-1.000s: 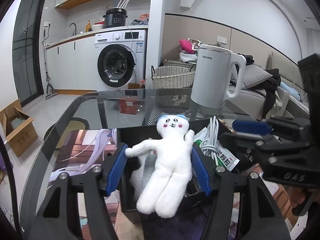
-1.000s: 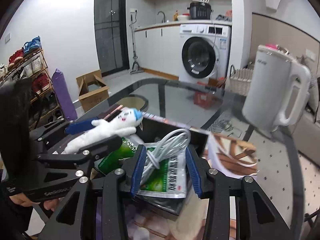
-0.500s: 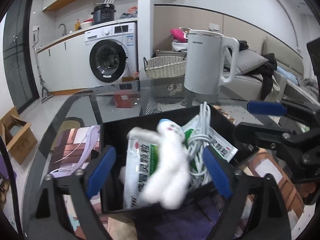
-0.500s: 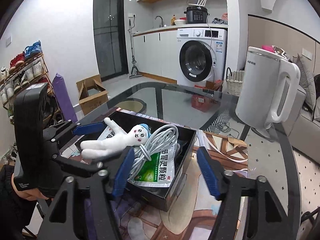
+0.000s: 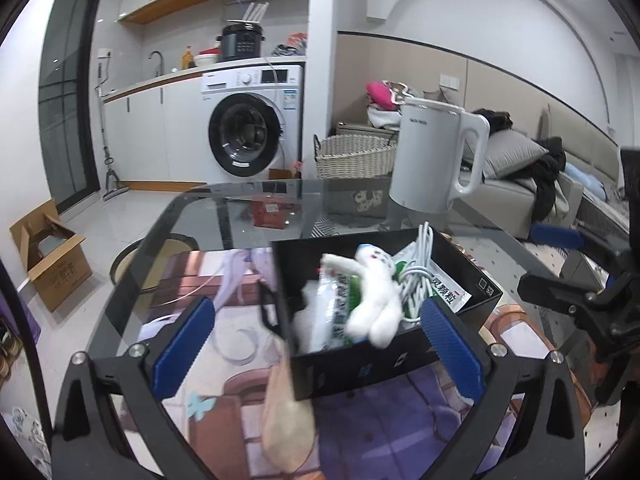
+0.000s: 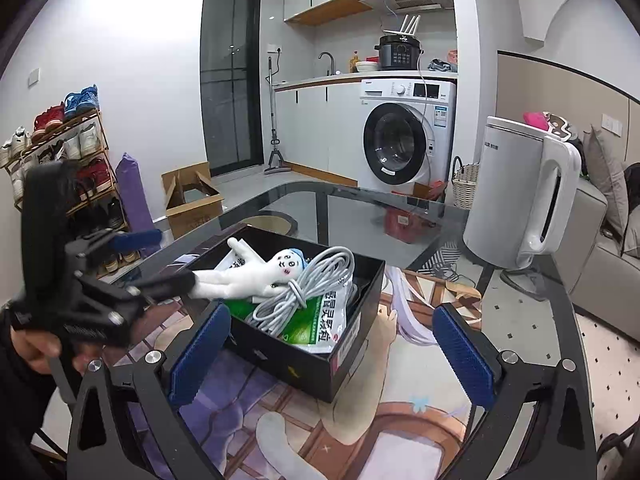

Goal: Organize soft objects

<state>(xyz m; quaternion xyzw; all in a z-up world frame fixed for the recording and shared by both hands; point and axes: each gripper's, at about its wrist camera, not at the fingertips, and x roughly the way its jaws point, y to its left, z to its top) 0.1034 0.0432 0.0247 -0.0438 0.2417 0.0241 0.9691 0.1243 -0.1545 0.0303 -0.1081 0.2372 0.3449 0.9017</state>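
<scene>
A white plush doll (image 5: 376, 300) (image 6: 248, 276) lies in the black box (image 5: 380, 368) (image 6: 312, 364), on top of green and white packets (image 6: 320, 320). A coiled white cable (image 6: 308, 280) (image 5: 420, 268) rests beside it. My left gripper (image 5: 316, 308) hangs in front of the box, its jaws opening wide, and no pad touches anything. The right gripper (image 6: 330, 320) is also opening and holds nothing. In the right wrist view, a finger of the left gripper (image 6: 160, 258) ends close to the doll's legs.
A white kettle (image 5: 432, 160) (image 6: 520, 200) stands on the glass table (image 5: 200, 216) behind the box. A printed mat (image 6: 400, 432) lies under the box. Off the table are a washing machine (image 5: 248, 136), a wicker basket (image 5: 356, 156), a cardboard box (image 5: 48, 260) and a shoe rack (image 6: 60, 148).
Both grippers went from nearly shut to wide open. The doll dropped out of the left gripper into the box, the cable left the right gripper, and both grippers drew back from the box.
</scene>
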